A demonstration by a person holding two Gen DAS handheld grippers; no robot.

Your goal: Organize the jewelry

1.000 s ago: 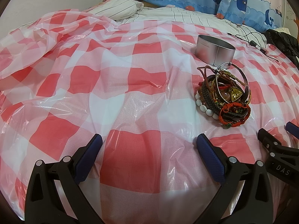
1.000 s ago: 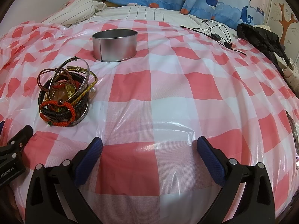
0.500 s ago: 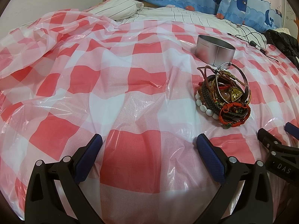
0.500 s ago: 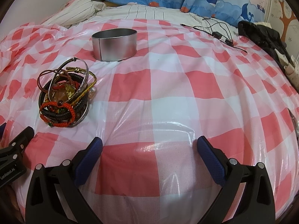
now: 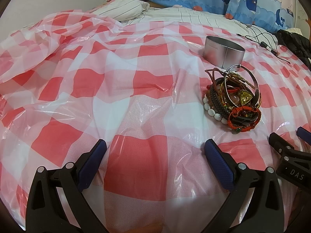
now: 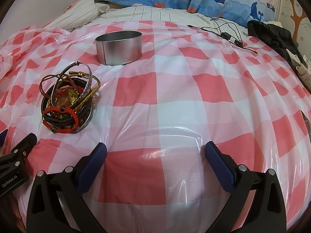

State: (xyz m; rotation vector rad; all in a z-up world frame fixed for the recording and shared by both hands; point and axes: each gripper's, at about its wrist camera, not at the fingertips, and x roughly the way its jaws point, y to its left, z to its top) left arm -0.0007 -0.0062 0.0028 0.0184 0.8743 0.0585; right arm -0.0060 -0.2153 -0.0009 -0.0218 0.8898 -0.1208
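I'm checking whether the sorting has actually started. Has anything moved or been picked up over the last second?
Almost nothing. Only the right gripper shifted slightly, so the bed sits a little differently in its view. Nothing was taken or released: both the left gripper and the right have open, empty jaws. The bracelet pile and silver tin lie where they were on the checkered sheet.

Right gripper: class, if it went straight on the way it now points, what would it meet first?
Probably only the checked plastic sheet. The open right gripper points past the bracelet pile and the metal tin, both off to its left, though depth is unclear.
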